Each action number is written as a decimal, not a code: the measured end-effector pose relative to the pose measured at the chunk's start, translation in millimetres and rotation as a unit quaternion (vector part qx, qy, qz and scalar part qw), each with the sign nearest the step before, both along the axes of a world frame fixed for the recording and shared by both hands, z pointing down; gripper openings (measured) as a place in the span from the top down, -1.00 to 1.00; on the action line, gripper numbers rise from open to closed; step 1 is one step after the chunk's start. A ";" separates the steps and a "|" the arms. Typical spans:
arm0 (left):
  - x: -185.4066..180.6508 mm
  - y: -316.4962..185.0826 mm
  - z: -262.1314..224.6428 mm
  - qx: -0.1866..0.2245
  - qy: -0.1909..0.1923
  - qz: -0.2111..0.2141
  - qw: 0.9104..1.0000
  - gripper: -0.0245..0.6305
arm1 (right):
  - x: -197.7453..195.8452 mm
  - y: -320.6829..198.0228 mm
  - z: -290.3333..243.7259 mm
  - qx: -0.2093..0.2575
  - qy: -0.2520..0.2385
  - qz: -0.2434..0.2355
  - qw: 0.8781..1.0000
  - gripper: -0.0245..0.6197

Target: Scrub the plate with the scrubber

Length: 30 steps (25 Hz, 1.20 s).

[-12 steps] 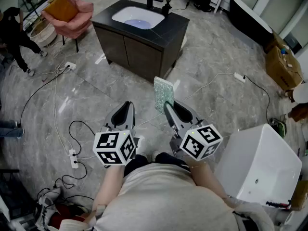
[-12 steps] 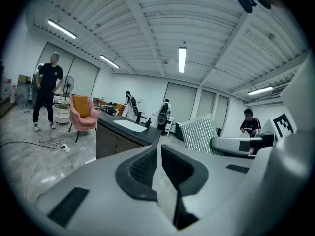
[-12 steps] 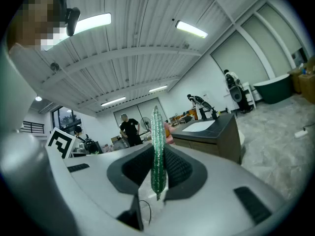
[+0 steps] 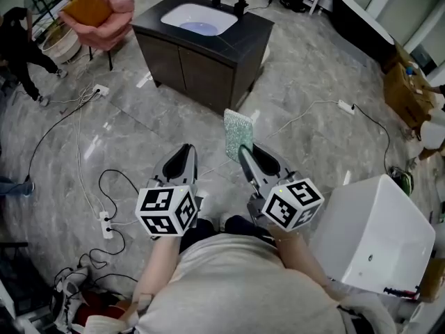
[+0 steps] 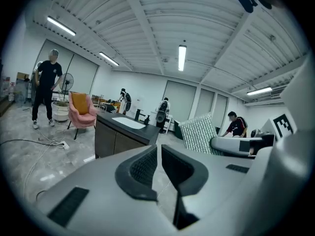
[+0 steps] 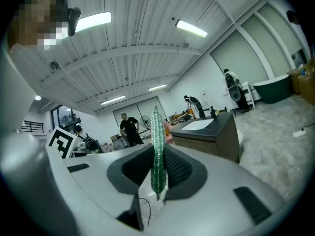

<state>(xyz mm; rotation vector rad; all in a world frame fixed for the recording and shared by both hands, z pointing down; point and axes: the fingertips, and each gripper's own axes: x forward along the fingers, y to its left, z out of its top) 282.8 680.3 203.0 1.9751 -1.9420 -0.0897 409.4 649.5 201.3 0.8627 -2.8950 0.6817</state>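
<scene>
- Head view: the green scrubber is held upright over the marble floor by the right gripper, beside the left gripper.
- Left gripper view: its jaws are seen pressed together, empty.
- Right gripper view: the scrubber is clamped edge-on between the jaws.

I can read no words, brands or numbers anywhere. The only print is the black-and-white square markers on the cube of my left gripper and the cube of my right gripper; they spell nothing.
</scene>
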 end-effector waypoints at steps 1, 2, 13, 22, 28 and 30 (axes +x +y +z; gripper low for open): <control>1.2 0.3 0.7 0.000 0.000 0.001 1.000 0.80 | 0.3 1.0 0.5 0.000 0.001 -0.001 1.000 0.68; 2.3 0.8 1.6 -0.001 0.001 0.002 1.000 0.80 | 0.7 2.3 1.0 0.000 0.000 -0.001 1.000 0.68; 23.7 6.1 -0.8 0.020 0.001 0.018 1.000 0.80 | 21.3 9.2 -3.5 -0.013 -0.058 -0.017 0.998 0.67; 30.0 21.8 20.6 -0.014 0.004 -0.014 1.000 0.80 | 29.4 4.8 9.6 -0.028 -0.056 -0.041 0.997 0.67; 6.3 -1.7 31.1 -0.029 0.009 -0.016 0.999 0.80 | 6.2 -19.9 17.3 -0.035 -0.047 -0.041 0.997 0.67; -6.7 -17.9 33.0 -0.029 0.009 -0.013 0.999 0.80 | -4.6 -34.8 18.3 -0.034 -0.045 -0.036 0.998 0.67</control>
